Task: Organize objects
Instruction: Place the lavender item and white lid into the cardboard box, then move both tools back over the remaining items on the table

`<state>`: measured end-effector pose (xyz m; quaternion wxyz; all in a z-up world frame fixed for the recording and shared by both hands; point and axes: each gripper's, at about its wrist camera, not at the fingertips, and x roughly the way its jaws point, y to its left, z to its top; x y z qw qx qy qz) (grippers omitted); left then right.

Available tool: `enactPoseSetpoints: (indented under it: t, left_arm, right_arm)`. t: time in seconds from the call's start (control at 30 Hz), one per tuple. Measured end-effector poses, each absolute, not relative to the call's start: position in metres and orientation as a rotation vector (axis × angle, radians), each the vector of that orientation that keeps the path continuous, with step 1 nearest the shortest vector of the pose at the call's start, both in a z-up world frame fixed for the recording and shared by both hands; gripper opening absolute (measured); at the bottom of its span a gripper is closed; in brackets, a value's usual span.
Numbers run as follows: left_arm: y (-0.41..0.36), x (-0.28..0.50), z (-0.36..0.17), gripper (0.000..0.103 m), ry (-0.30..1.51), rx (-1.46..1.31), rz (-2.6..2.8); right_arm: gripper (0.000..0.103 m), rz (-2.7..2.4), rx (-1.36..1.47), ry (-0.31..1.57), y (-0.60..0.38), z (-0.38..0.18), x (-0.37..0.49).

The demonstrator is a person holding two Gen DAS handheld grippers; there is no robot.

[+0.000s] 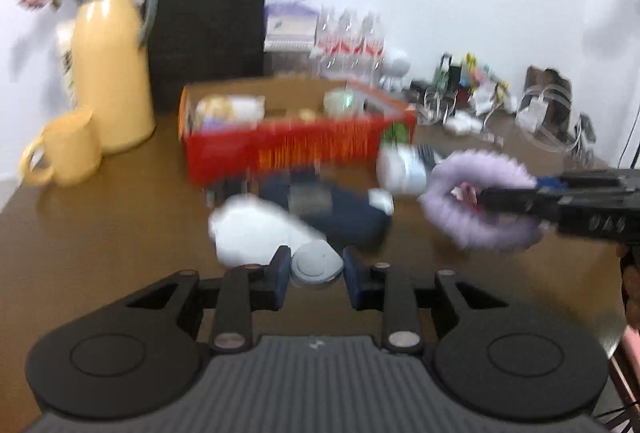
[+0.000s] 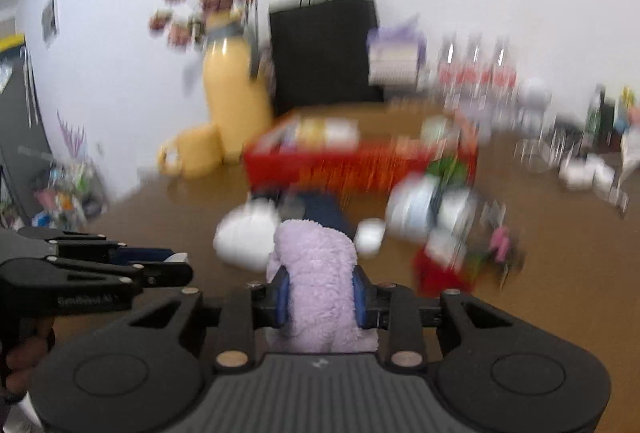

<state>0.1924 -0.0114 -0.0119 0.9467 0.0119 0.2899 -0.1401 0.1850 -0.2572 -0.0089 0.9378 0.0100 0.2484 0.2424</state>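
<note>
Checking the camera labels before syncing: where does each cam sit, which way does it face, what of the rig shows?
Left wrist: on the left gripper, facing the red cardboard box across the brown table; its pads flank a small grey-and-white object; right gripper enters from the right.
Right wrist: on the right gripper, same heading; pads clamp a fluffy lilac band; left gripper and a hand at left.
Shared: box, yellow flask, black paper bag.
</note>
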Motion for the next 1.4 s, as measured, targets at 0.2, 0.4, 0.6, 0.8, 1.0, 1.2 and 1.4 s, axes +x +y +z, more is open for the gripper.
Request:
enactPoseSetpoints:
  t: [0.2, 0.4, 0.6, 0.8, 1.0, 1.2, 1.4]
  left_arm:
    - [-0.017, 0.336, 0.036, 0.029, 0.609, 0.043, -0.315]
    - [-0.052, 0.489, 0.019, 0.029, 0.716, 0.089, -0.22]
    - [-0.062, 0.583, -0.029, 0.031, 0.856, 0.024, -0.136]
    - [-0.058, 0.578, -0.019, 0.057, 0.84, -0.011, -0.15]
    - [-0.04, 0.481, 0.039, 0.082, 0.695, 0.001, -0.151]
    - [-0.022, 0.306, 0.058, 0.101, 0.509, 0.01, -0.171]
    - [-0.022, 0.15, 0.013, 0.103, 0.457, -0.023, -0.161]
  right_arm:
    - [0.029, 0.375, -0.053, 0.396, -0.269, 0.054, 0.299]
    - [0.03, 0.286, -0.099, 0.577, -0.25, 0.045, 0.455]
    - [0.043, 0.132, -0.226, 0.706, -0.213, -0.021, 0.519]
    - [0.082, 0.159, -0.222, 0.582, -0.223, 0.005, 0.503]
    - [0.091, 0.217, -0.116, 0.467, -0.243, 0.07, 0.454]
    - [0.094, 0.345, -0.013, 0.436, -0.27, 0.081, 0.346]
    - [0.103, 0.39, 0.065, 0.382, -0.287, 0.047, 0.229]
